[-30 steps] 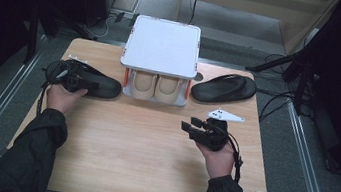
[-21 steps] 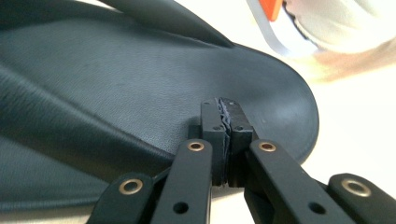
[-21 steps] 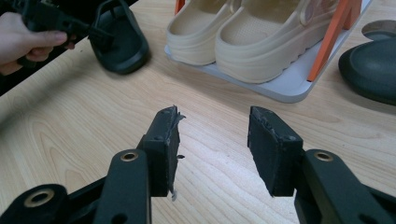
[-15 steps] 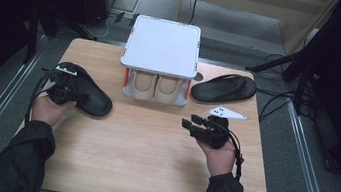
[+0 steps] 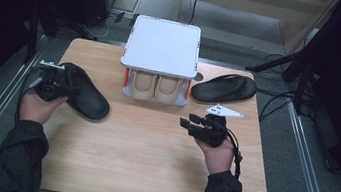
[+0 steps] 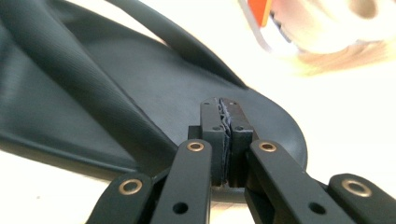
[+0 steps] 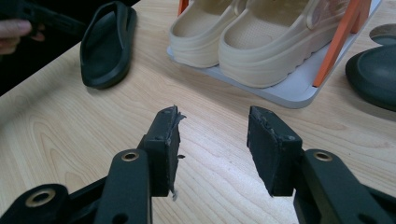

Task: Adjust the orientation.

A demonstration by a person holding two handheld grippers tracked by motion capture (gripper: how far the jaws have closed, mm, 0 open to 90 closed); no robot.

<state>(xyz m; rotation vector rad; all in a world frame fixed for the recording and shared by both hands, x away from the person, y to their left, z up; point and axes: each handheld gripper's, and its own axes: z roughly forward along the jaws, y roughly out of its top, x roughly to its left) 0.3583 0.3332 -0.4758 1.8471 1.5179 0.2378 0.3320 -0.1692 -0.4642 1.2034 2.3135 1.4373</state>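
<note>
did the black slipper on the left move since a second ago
Yes. The black slipper, pinched in the left gripper, has come toward the person and swung, its far end now farther from the white rack.

The table (image 5: 139, 162) is seen to be light wood with visible grain, smooth and faintly satin. The black slipper (image 6: 140, 84) is finished in matt, finely ribbed rubber-like material. The beige clogs (image 7: 252, 32) appear as smooth matt foam. The rack (image 5: 163, 44) is topped in matt white plastic, with orange uprights. Frayed padding is noted on the right gripper (image 7: 212, 140) jaws.
</note>
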